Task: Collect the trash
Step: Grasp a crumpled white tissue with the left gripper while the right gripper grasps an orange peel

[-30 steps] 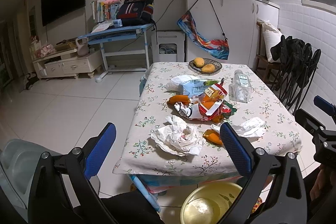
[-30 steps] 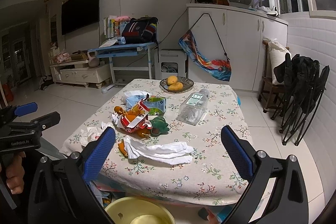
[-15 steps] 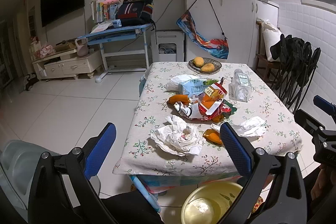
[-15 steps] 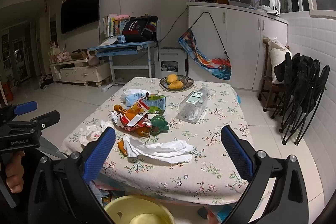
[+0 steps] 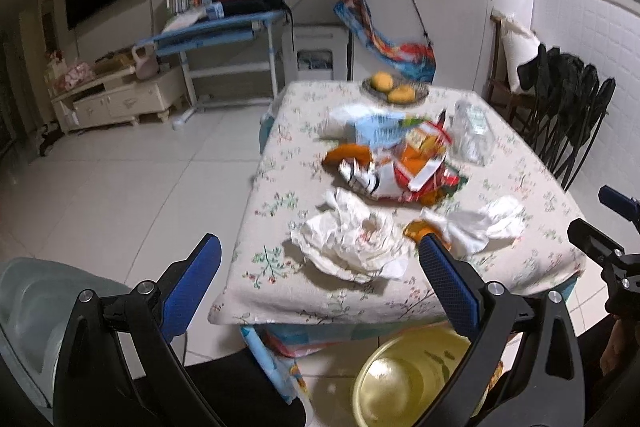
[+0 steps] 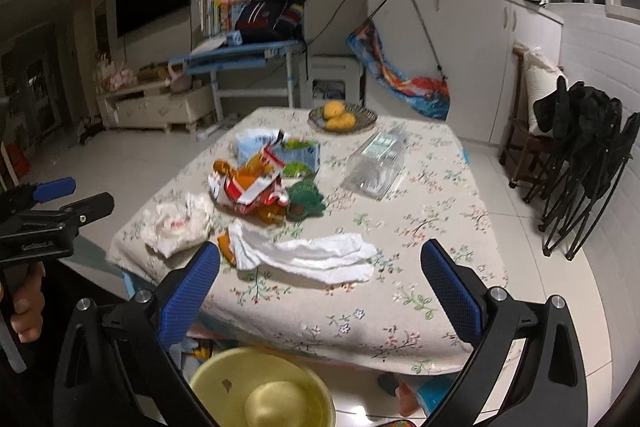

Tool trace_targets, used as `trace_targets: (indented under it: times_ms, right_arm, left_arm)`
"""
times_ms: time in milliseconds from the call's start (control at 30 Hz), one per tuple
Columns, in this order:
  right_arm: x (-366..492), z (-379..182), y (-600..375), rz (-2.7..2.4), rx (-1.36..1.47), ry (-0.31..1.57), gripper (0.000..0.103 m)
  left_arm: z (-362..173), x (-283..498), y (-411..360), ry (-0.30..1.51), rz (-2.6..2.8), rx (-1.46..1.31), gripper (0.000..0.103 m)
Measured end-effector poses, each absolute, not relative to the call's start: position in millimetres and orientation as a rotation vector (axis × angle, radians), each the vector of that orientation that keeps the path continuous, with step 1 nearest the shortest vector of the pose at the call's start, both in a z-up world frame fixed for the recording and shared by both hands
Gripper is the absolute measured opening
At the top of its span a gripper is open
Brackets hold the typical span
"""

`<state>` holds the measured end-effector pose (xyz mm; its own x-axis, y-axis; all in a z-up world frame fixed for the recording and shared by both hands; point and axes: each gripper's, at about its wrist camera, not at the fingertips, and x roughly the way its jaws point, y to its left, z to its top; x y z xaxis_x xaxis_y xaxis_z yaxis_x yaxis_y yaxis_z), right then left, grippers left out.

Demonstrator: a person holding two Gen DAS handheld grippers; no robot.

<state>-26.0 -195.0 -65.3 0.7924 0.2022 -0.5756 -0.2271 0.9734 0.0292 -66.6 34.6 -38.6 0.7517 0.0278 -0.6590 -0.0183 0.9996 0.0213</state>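
Note:
Trash lies on a table with a floral cloth [image 5: 272, 211] [image 6: 432, 227]. A crumpled white tissue [image 5: 352, 247] [image 6: 176, 223] sits near the front edge. Beside it lie a long white tissue [image 6: 312, 255] [image 5: 480, 223], orange peel [image 5: 416, 229], red and orange snack wrappers [image 5: 404, 171] [image 6: 248, 183], a blue packet [image 6: 296, 155] and a clear plastic bottle [image 6: 376, 163] [image 5: 472, 135]. A yellow bin [image 5: 408, 383] [image 6: 260, 391] stands on the floor below the table's front edge. My left gripper [image 5: 320, 275] and right gripper [image 6: 320, 275] both hover open before the table, holding nothing.
A bowl of mangoes [image 6: 342, 117] [image 5: 394, 89] rests at the table's far end. Black folded chairs [image 6: 580, 163] stand to the right. A blue desk [image 5: 224, 35] and a white TV cabinet [image 5: 116, 99] line the back wall. A grey container [image 5: 28, 315] is at lower left.
Both grippers have moved forward toward the table, so the trash looks a little nearer; the views are motion-blurred. Both grippers stay open.

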Motion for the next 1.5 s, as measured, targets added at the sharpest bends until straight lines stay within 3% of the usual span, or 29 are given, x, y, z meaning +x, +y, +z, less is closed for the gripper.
trace_targets:
  times_ms: [500, 733, 1000, 1067, 1167, 1233, 1333, 1500]
  right_arm:
    - [14, -97, -180, 0.295, -0.001, 0.765, 0.096]
    - [32, -113, -177, 0.304, 0.04, 0.829, 0.078]
    - [48, -121, -194, 0.196, 0.075, 0.856, 0.069]
    - [44, -113, -199, 0.143, 0.06, 0.807, 0.069]
    - [29, -93, -190, 0.261, 0.053, 0.73, 0.069]
    - [20, -90, -178, 0.458, 0.097, 0.755, 0.069]
    - [11, -107, -159, 0.665, 0.134, 0.871, 0.069]
    - [23, -122, -158, 0.671, 0.167, 0.946, 0.069]
  left_arm:
    - [-86, -19, 48, 0.886, 0.046, -0.116, 0.096]
    - [-96, -10, 39, 0.892, 0.004, -0.091, 0.096]
    - [-112, 16, 8, 0.915, 0.022, 0.028, 0.095]
    - [-117, 21, 10, 0.923, 0.024, 0.017, 0.092]
    - [-118, 23, 15, 0.92, 0.006, -0.009, 0.078]
    - [-119, 23, 17, 0.922, -0.028, -0.021, 0.061]
    - [-117, 21, 19, 0.923, -0.067, -0.03, 0.045]
    - [-114, 19, 23, 0.93, -0.103, -0.047, 0.035]
